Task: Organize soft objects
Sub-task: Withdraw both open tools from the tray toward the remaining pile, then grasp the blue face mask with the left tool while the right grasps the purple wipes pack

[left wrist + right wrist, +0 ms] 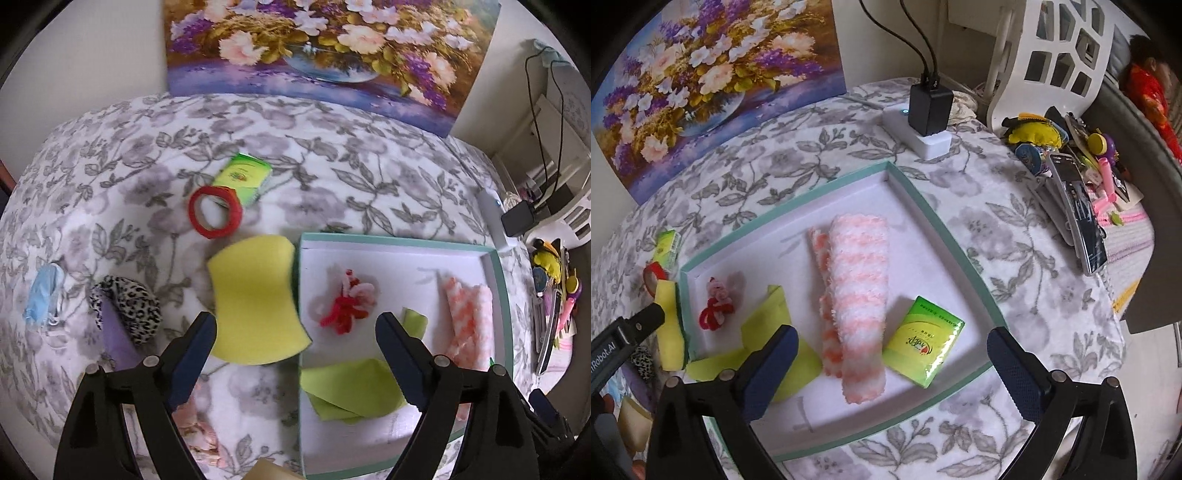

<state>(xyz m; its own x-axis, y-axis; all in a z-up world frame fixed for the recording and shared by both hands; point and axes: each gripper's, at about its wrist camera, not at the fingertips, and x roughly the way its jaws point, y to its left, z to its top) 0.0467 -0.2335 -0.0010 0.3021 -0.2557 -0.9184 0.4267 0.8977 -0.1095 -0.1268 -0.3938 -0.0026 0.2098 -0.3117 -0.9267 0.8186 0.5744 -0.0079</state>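
1. The left gripper (295,325) hovers with its jaws spread wide, clamping nothing, above the left wall of the teal-rimmed tray (498,280).
2. A yellow sponge (256,299) lies on the floral-covered tabletop (332,147), touching the outside of the tray's left wall.
3. Beyond the sponge sit a red tape ring (214,214) and a green tissue pack (243,177), touching each other.
4. Near the tabletop's left edge lie a leopard-print cloth (129,302) and a blue face mask (44,295).
5. The right gripper (892,347) is also wide apart and empty, above the tray's near side.
6. Inside the tray, a pink-and-white fuzzy sock (857,299) lies down the middle, with a second tissue pack (923,341) just beside it on the right.
7. A small plush toy (718,299) rests near the tray's left wall, and green cloths (768,332) lie between it and the sock.
8. A floral painting (701,85) stands at the tabletop's far edge.
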